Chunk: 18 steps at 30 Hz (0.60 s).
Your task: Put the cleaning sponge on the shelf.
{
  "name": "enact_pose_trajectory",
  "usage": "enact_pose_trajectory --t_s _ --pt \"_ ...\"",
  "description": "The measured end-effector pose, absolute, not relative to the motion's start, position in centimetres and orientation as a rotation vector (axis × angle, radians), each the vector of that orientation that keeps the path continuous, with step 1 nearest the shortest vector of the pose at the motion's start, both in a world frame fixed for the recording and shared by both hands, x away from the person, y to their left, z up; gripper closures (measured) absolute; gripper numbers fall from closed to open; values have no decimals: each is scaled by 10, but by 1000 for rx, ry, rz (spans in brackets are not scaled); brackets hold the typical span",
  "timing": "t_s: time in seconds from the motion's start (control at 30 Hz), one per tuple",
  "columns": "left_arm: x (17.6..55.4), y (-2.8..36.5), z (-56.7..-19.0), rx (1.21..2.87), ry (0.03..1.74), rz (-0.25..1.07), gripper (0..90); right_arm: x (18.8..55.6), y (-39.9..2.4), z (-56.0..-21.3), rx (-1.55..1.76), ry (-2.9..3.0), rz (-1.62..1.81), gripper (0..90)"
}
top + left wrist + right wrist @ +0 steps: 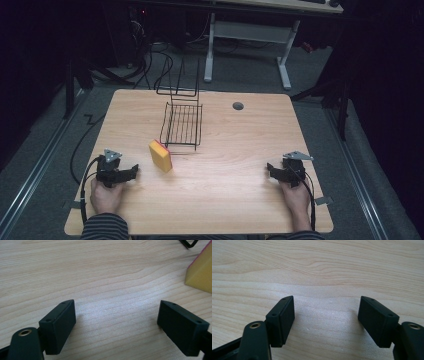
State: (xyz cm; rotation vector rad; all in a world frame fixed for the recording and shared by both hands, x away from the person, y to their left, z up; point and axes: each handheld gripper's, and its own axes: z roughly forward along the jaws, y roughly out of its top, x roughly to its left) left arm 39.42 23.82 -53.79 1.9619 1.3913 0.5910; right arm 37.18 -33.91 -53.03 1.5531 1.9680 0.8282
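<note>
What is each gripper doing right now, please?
Left gripper: open, holding nothing, above bare table.
Right gripper: open, holding nothing.

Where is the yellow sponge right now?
In the high view the sponge stands left of centre on the table, beside the wire rack's near-left corner.

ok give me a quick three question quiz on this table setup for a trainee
1. True or false: the yellow sponge lies inside the wire rack.
2. Which gripper is nearer the sponge: A) left gripper B) right gripper
3. Fill in: both grippers' jaws are ____, with nothing between them.

Key:
1. False. The sponge sits on the table, just in front of the rack's near left corner.
2. A
3. open. In each gripper view the jaws stand wide apart over bare wood.
</note>
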Motion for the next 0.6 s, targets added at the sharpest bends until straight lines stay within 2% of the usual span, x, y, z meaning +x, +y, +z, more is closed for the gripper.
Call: enact_pose_trajectory --t_s 0.6 --pt "395 239 -538 1959 1392 581 161 372 -339 -530 1551 1969 827 298"
